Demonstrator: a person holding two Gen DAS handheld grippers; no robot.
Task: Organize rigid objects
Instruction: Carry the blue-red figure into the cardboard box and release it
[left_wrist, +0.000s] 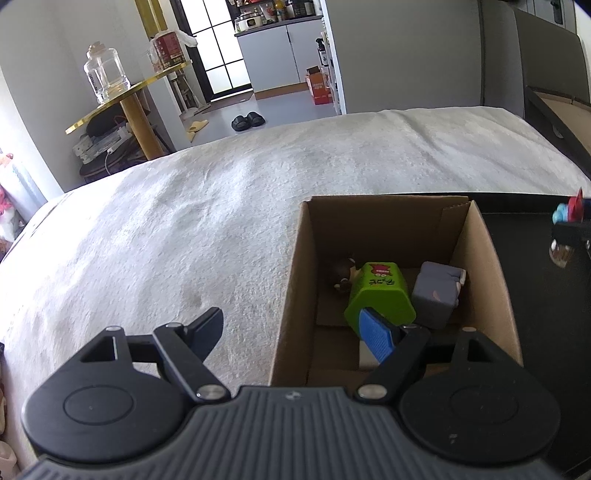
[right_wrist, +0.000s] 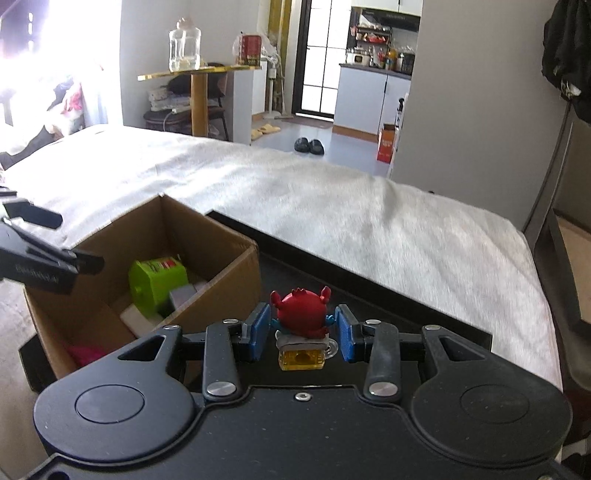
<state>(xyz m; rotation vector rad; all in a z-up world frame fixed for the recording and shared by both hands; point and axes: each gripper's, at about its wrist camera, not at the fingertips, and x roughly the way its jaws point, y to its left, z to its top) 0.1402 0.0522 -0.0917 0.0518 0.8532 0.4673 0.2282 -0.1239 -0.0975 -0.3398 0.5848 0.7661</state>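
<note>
Right gripper (right_wrist: 302, 334) open, crab figurine (right_wrist: 301, 314) between its 2 pads, untouched. Left gripper (left_wrist: 295, 332) spread wide, straddling cardboard box (left_wrist: 295, 280) wall, green container (left_wrist: 380, 295) past right finger.

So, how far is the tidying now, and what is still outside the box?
Done: the green container and the grey block already lie in the cardboard box. In hand: the right gripper is open around the red crab toy on the black surface, not clamped. The left gripper is open, empty. Left: grasp and box the toy.
</note>
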